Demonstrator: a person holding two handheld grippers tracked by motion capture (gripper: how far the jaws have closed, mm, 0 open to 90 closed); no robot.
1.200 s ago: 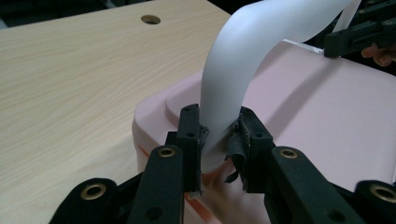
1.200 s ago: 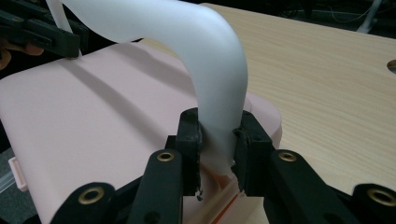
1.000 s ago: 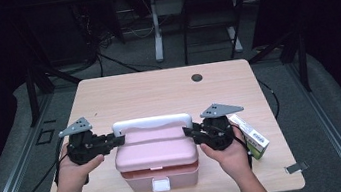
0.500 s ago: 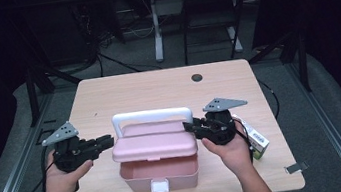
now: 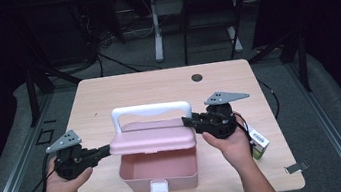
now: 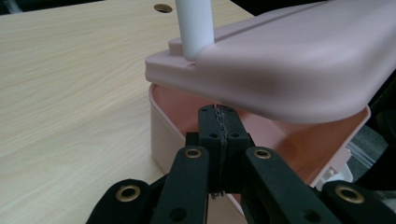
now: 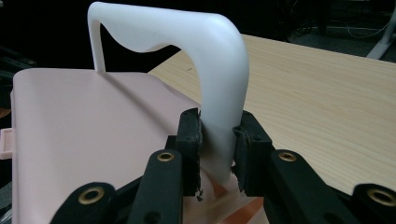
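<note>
The pink box [image 5: 160,165] stands at the near middle of the table [image 5: 157,85], its lid [image 5: 153,140] raised at the front and tilted over the open tub.

Right hand [image 5: 233,145]: held level to the right of the box, forearm coming in from the near edge. The right gripper [image 5: 190,122] points left at the box and is clamped on the right leg of the white handle [image 7: 215,79], a pad pressing on each side of it.

Left hand [image 5: 65,184]: held level to the left of the box. The left gripper [image 5: 107,149] points right, its tips at the left end of the box just under the raised lid edge. Its jaws have just been closing and now meet pad to pad with nothing between them.

Change from the earlier frames: the lid lay flat on the box a second ago; it is now lifted. The left hand has drawn outward from the box's left side.

A small white and green carton [image 5: 258,141] lies right of the box, beside the right hand; its print is too small to read.
</note>
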